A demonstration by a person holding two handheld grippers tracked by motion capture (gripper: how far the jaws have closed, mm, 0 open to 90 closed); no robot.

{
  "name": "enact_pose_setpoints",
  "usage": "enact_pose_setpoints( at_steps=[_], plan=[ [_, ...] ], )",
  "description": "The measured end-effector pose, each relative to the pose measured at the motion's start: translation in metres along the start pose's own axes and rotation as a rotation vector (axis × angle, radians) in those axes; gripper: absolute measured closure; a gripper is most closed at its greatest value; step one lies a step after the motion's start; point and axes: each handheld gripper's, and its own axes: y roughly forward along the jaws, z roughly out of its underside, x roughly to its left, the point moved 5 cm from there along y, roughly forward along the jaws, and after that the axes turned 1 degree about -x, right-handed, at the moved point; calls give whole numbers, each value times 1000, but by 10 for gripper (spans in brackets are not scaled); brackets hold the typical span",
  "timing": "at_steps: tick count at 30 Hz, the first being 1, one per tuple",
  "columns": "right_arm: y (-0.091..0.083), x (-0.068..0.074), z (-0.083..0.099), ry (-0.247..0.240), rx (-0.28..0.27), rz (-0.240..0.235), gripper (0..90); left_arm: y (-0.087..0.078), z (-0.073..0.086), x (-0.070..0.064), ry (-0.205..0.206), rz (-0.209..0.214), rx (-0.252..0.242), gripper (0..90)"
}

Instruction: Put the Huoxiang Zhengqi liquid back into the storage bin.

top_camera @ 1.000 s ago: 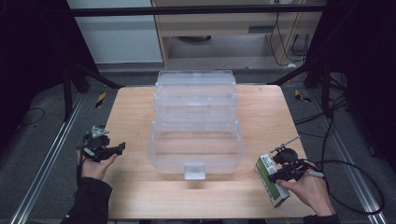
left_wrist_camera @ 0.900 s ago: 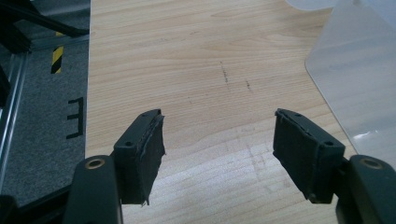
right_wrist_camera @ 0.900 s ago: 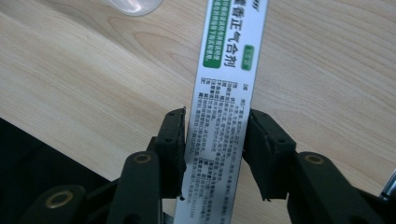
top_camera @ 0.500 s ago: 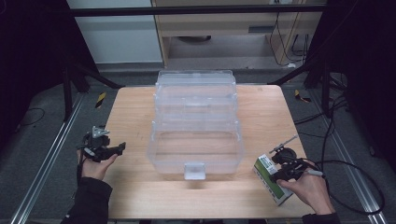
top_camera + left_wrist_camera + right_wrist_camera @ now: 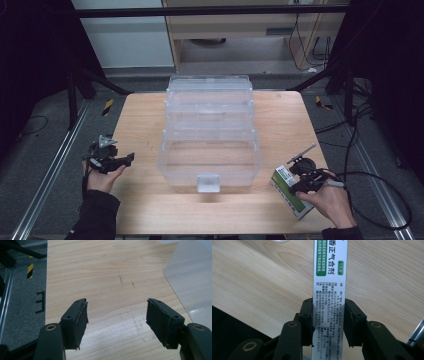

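The right tongs [image 5: 328, 322] pinch a narrow white and green box [image 5: 329, 290] across its width, one black jaw pressed flat against each long side. In the right gripper view the box runs straight away from the jaws over the wooden tabletop [image 5: 387, 277], its printed face turned up, with a green band of white lettering toward the far end. From the high view, the box [image 5: 287, 192] lies near the front right corner of the tabletop [image 5: 140, 120], just beside the right front corner of a clear plastic bin [image 5: 210, 135] but apart from it. Whether the box rests on the wood or is lifted slightly off it cannot be told. The person's right hand [image 5: 327, 200] grips the right tongs [image 5: 302, 182] from behind, and a black cable trails off to the right.

The left tongs [image 5: 117, 315] stand spread wide with nothing between them, only bare wood below. In the high view they [image 5: 127, 159] sit at the left edge of the tabletop, held in the left hand [image 5: 102, 177], pointing toward the bin and well apart from it. The bin's cloudy wall [image 5: 192, 277] shows at the right of the left gripper view.

The bin stands in the middle of the tabletop, with a small latch on its front wall.
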Motion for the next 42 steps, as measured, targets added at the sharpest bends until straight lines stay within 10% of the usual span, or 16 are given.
enact_pose_setpoints(
  at_steps=[42],
  plan=[
    [-67,-18,-42,-31,-322,74,642,4,3,-1,13,3,18,314]
  ],
)
